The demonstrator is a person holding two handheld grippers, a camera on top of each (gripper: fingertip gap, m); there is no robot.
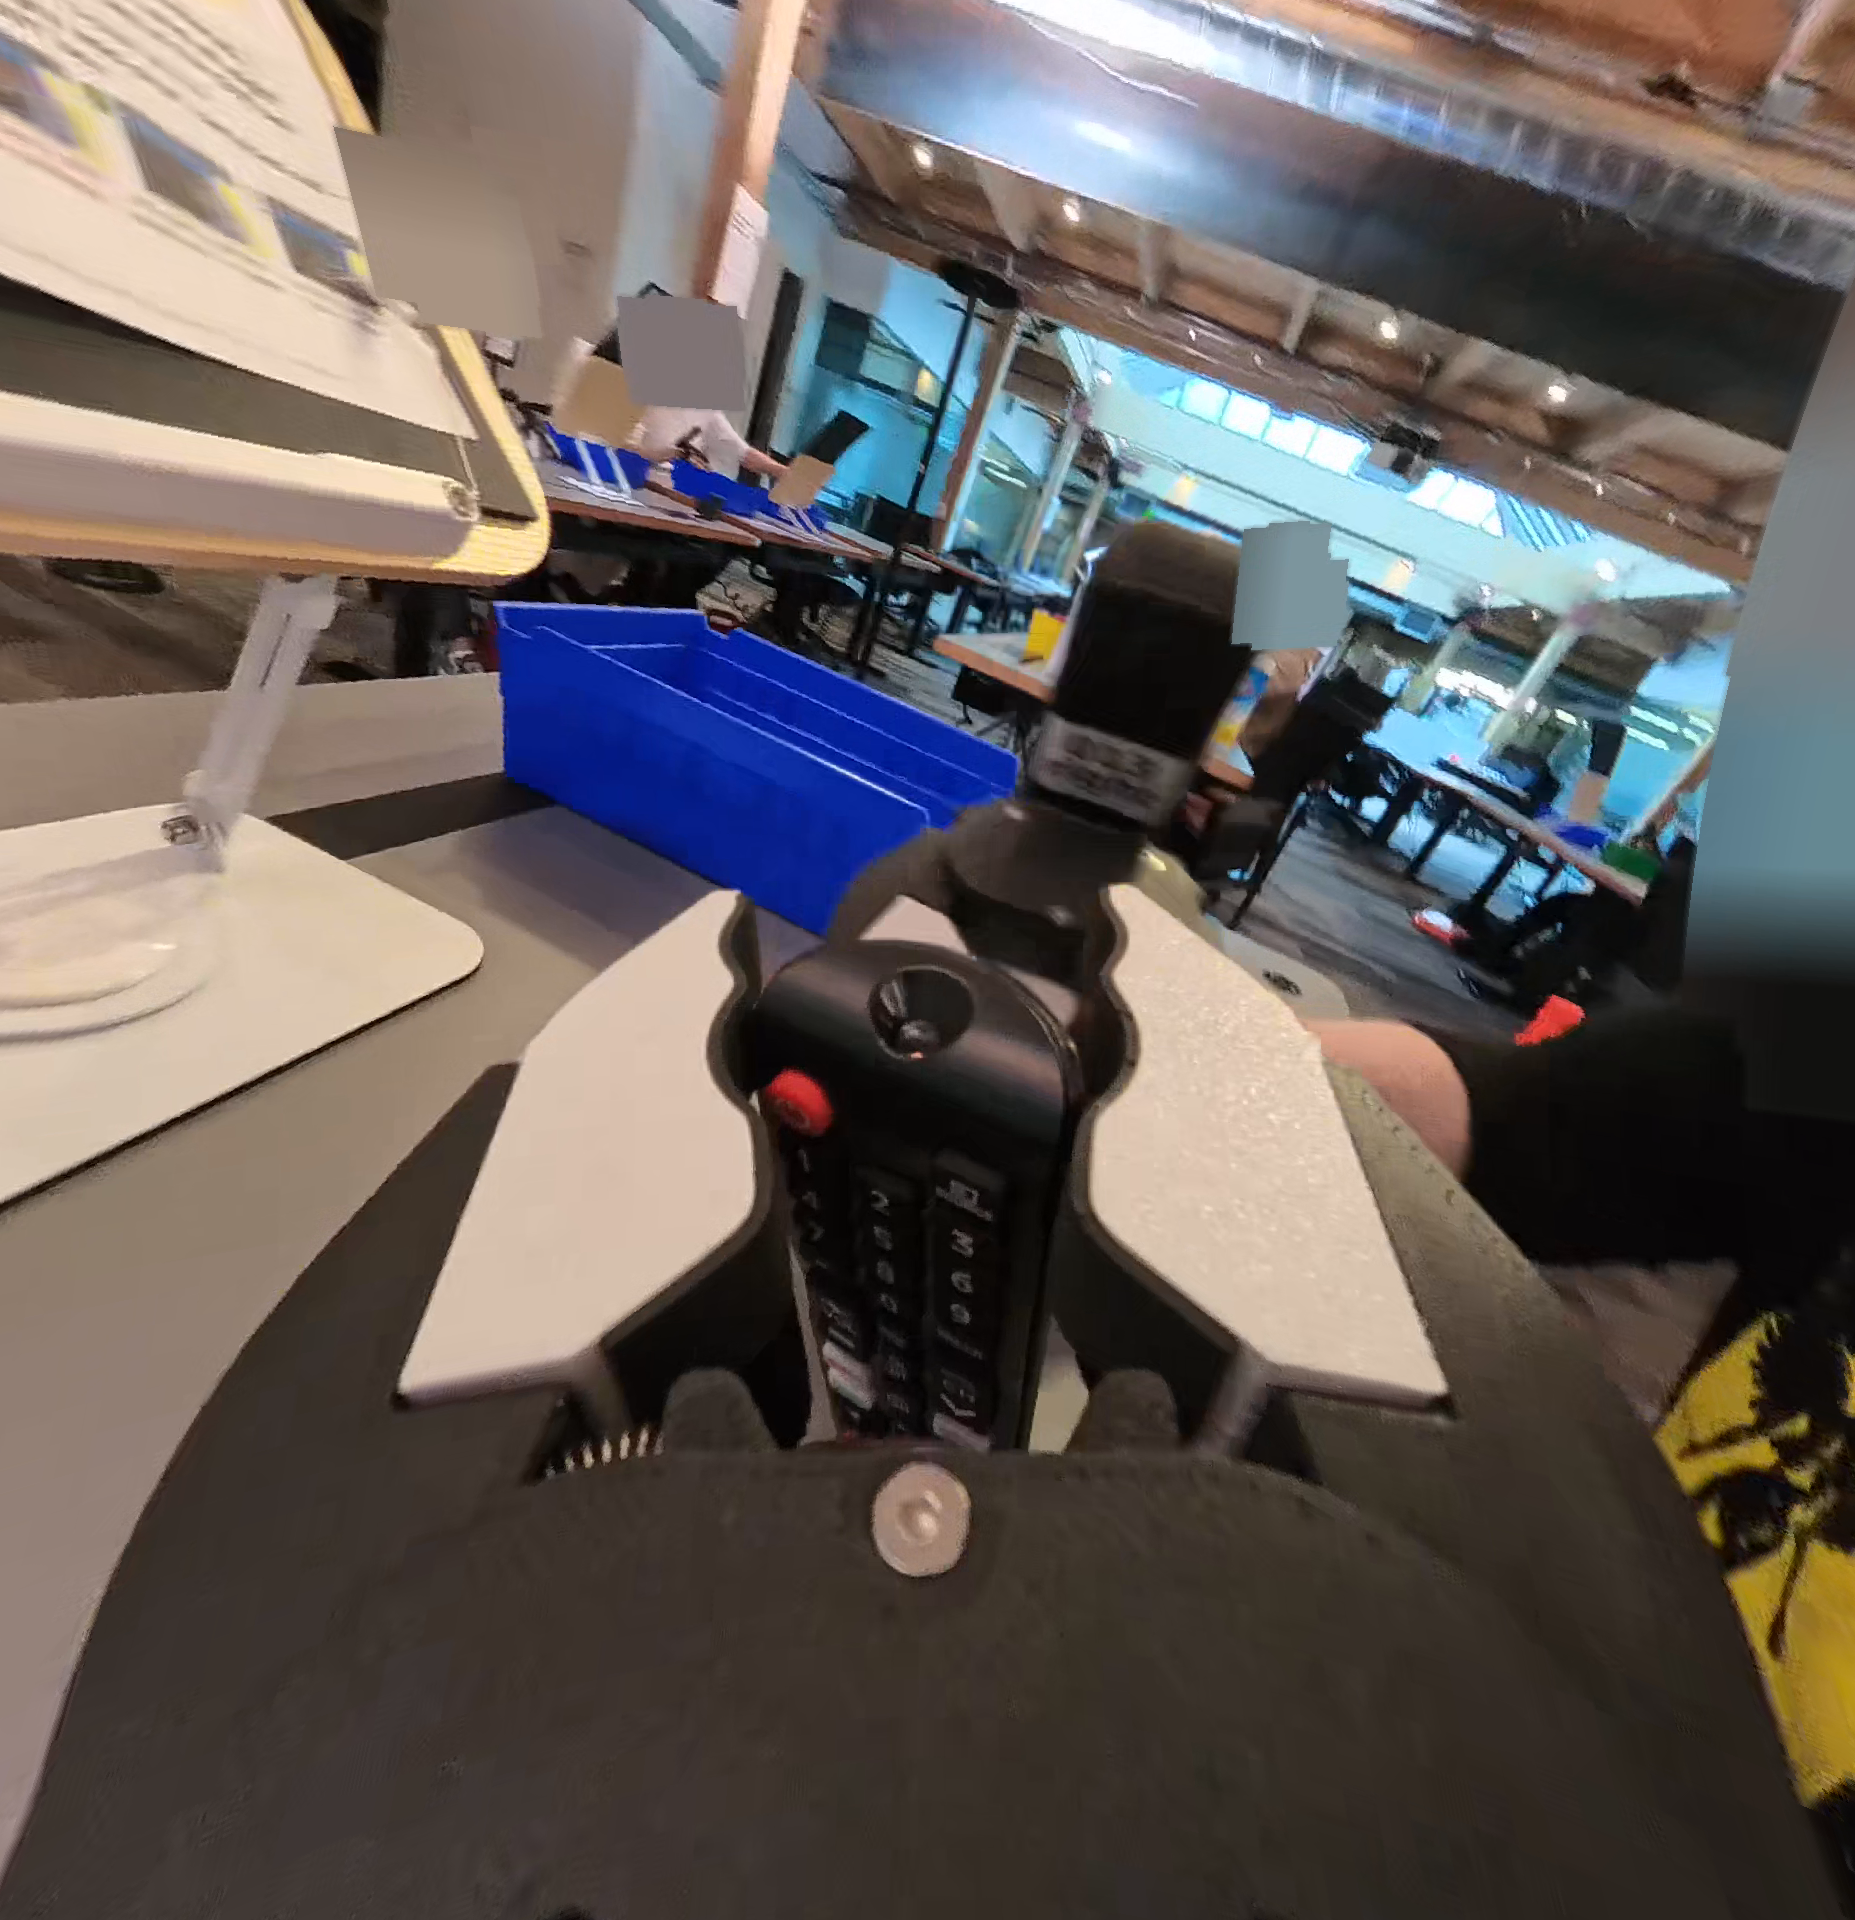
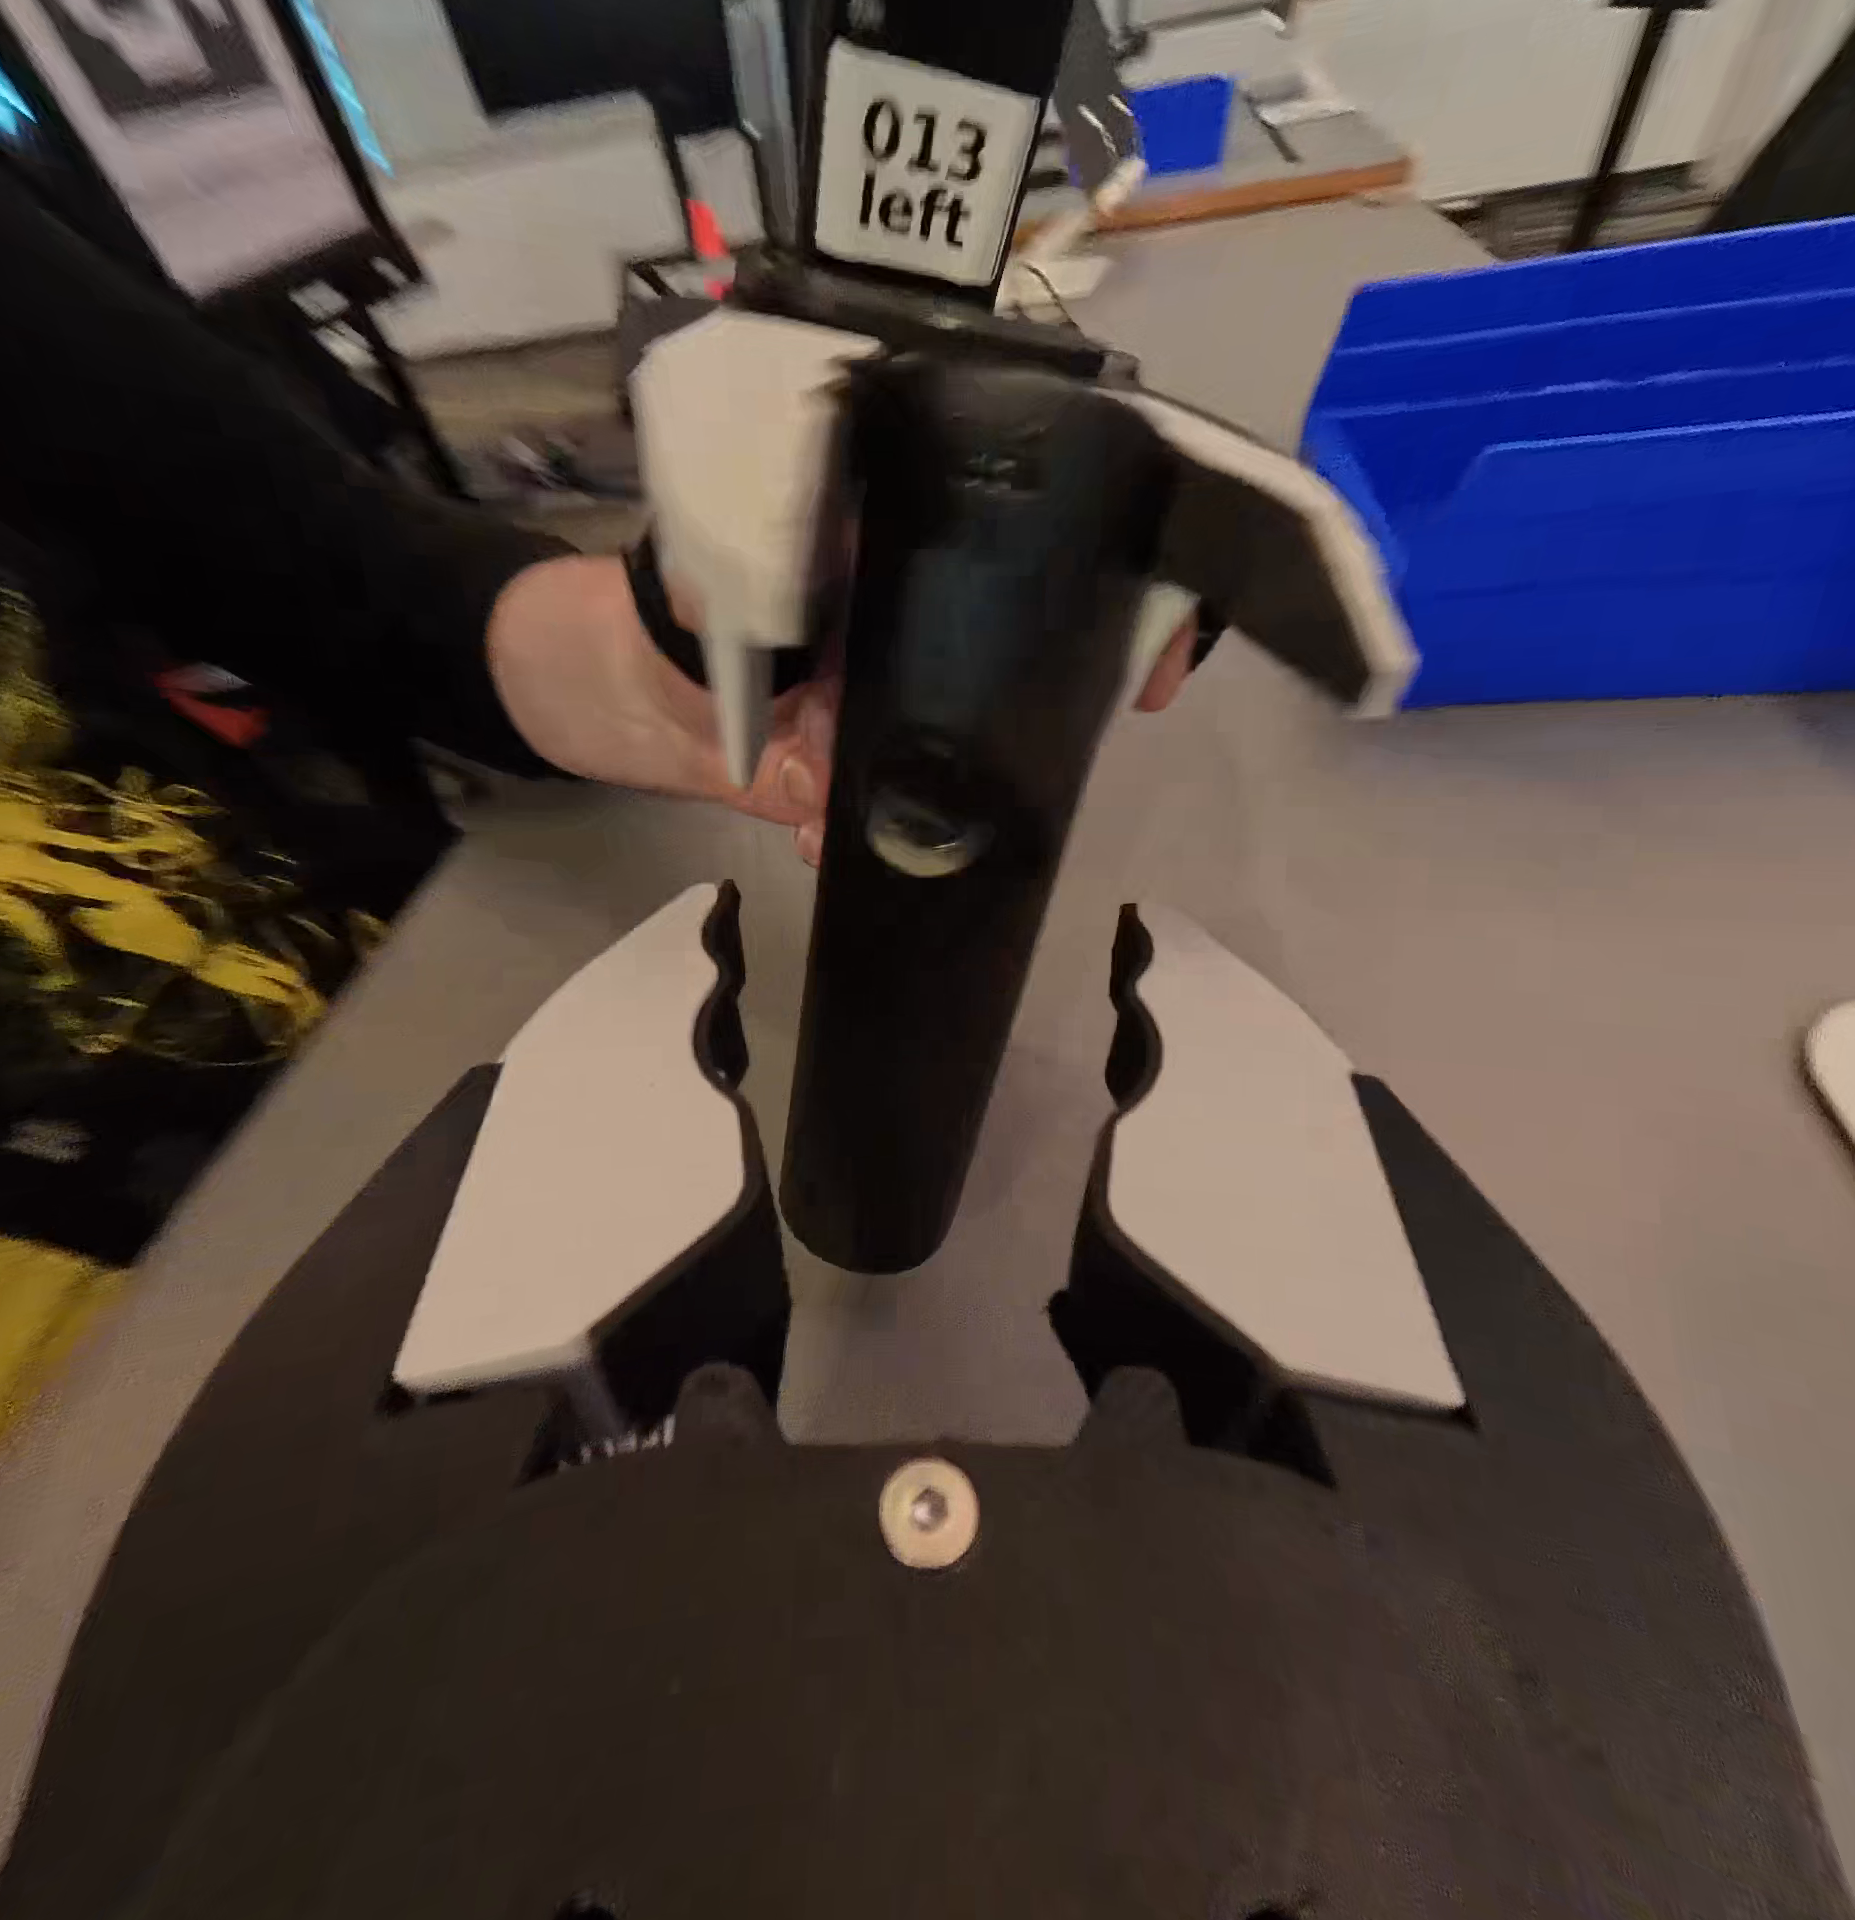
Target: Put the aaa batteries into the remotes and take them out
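My left gripper (image 1: 923, 920) is shut on a black remote (image 1: 912, 1143) and holds it above the grey table, button side up, with a red button near its far end. In the right wrist view the same remote (image 2: 902, 987) shows its plain back, clamped between the left gripper's white fingers (image 2: 731, 488). My right gripper (image 2: 928, 914) is open. The remote's free end lies between its fingers, with a gap on each side. The right gripper's black body (image 1: 1131, 665) shows beyond the remote in the left wrist view. No batteries are in view.
A blue bin (image 1: 736, 748) stands on the grey table (image 2: 1422, 883) and also shows in the right wrist view (image 2: 1629, 468). A white stand base (image 1: 258, 997) carries a tilted board with papers (image 1: 227, 447). A person's hand (image 2: 611, 675) holds the left gripper. Some 7 cm of space lies between my two pairs of fingers.
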